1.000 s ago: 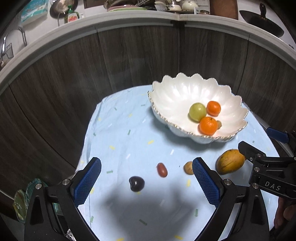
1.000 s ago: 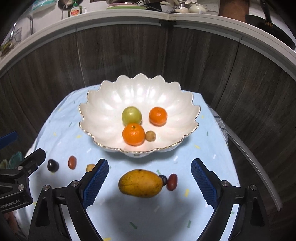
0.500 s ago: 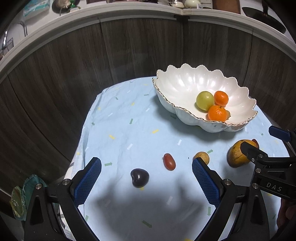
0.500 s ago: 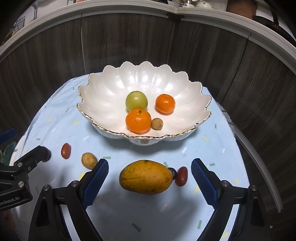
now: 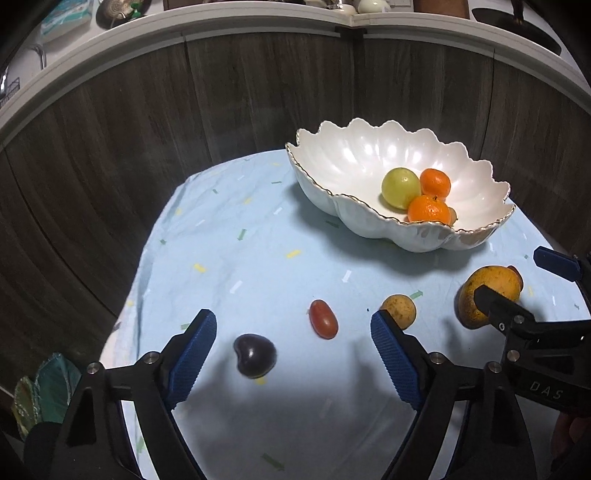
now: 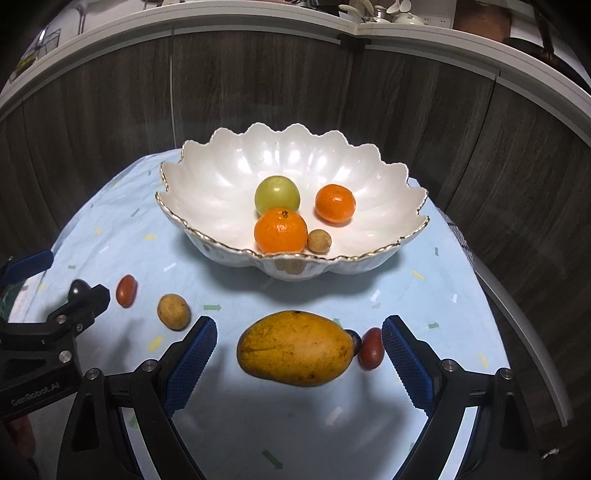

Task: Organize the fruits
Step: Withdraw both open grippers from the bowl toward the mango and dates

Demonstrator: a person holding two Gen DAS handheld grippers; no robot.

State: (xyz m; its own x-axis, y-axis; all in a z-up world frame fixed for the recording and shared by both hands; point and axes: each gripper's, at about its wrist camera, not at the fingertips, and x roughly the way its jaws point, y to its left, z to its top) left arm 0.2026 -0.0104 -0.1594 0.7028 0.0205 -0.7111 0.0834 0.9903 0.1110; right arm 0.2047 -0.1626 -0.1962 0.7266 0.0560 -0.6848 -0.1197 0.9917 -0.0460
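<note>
A white scalloped bowl [image 6: 207,184] [image 5: 347,162] holds a green fruit [image 6: 277,194], two oranges [image 6: 280,230] and a small brown fruit [image 6: 319,240]. On the light blue cloth lie a yellow mango [image 6: 295,347] [image 5: 491,280], a red fruit [image 6: 370,349] and a small dark fruit [image 6: 354,340] by the mango's right end. My right gripper [image 6: 299,349] is open around the mango without touching it. My left gripper [image 5: 293,345] is closing, its pads apart from the dark purple fruit [image 5: 255,355] and red oval fruit [image 5: 323,324] between them. A tan round fruit [image 5: 399,310] sits by its right pad.
The cloth-covered table [image 5: 229,236] is small and round, with dark wood panels [image 5: 129,129] close behind and a white counter ledge [image 6: 258,26] above. A green-patterned item [image 5: 40,391] lies off the table's left edge. A person's fingers [image 5: 569,435] show at the lower right.
Both grippers have sunk toward the table, so the fruits look larger and nearer. The left gripper's pads have drawn closer together; the right gripper's gap is unchanged.
</note>
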